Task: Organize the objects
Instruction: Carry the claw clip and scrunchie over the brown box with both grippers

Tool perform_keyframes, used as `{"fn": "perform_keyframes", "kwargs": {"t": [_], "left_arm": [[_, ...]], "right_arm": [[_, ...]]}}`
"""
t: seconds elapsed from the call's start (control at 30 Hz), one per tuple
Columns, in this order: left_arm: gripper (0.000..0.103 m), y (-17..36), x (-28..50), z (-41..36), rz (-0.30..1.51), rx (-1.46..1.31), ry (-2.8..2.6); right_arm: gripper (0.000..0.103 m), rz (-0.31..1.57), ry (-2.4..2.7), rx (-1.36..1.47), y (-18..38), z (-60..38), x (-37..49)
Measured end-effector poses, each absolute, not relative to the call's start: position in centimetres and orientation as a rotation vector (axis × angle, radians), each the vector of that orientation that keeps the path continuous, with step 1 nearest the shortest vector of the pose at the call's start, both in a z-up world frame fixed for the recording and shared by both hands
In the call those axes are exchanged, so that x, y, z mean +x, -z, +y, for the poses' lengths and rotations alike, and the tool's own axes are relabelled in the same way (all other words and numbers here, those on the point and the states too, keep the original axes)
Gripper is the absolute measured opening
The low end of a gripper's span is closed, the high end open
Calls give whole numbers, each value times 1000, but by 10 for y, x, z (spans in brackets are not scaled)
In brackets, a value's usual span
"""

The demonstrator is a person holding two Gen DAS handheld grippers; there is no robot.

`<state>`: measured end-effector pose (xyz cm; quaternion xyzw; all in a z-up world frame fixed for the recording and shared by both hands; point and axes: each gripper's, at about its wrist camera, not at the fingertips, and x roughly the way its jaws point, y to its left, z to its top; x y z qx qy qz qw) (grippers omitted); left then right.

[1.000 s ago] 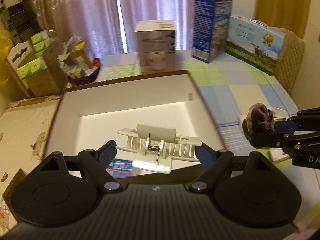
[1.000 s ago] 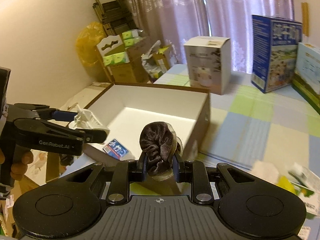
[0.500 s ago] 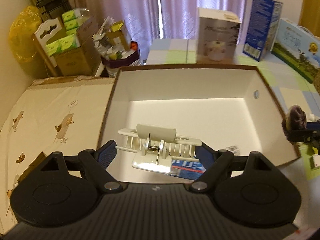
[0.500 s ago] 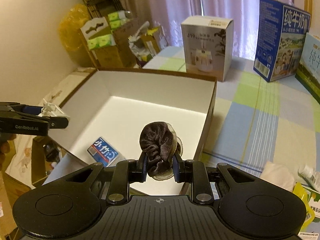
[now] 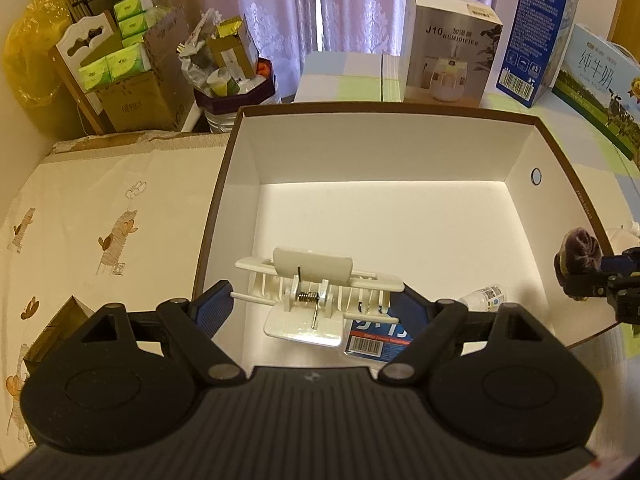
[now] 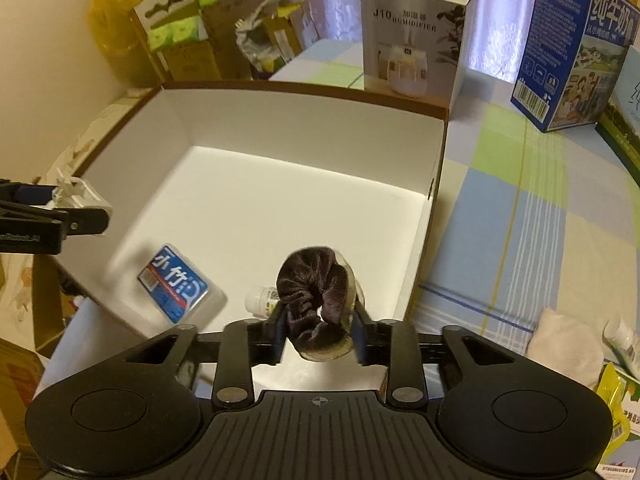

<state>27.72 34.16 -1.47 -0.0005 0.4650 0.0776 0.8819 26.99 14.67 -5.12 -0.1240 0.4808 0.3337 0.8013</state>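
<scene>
While box (image 5: 224, 184) holds packet (image 6: 174, 282), bottle (image 6: 260, 298)

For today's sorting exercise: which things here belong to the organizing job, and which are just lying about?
In the job:
- large white cardboard box with brown rim
- white plastic hair claw clip
- dark brown velvet scrunchie
- blue packet
- small white bottle

Lying about:
- white humidifier carton
- blue milk carton

Setting was a lived-in home room, likely a bedroom or spare room. Sheer lilac curtains (image 5: 352, 12) covered the window; a checked cloth (image 6: 520, 200) lay over the work surface. Retail cartons stood about: a humidifier box (image 5: 448, 60), milk cartons (image 6: 568, 52), tissue packs (image 5: 116, 64) in a cardboard box
</scene>
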Motion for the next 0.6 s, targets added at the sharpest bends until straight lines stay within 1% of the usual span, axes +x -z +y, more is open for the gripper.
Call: {"fn": "perform_keyframes", "kwargs": {"t": [0.03, 0.13, 0.6], "left_arm": [[83, 16, 278, 343, 971, -2, -160], [83, 18, 281, 347, 978, -7, -159], [83, 35, 305, 342, 1020, 3, -115]], "right_arm": [[42, 1028, -715, -276, 52, 148, 270], [48, 1016, -721, -290, 53, 153, 270], [49, 1014, -716, -246, 52, 155, 280]]}}
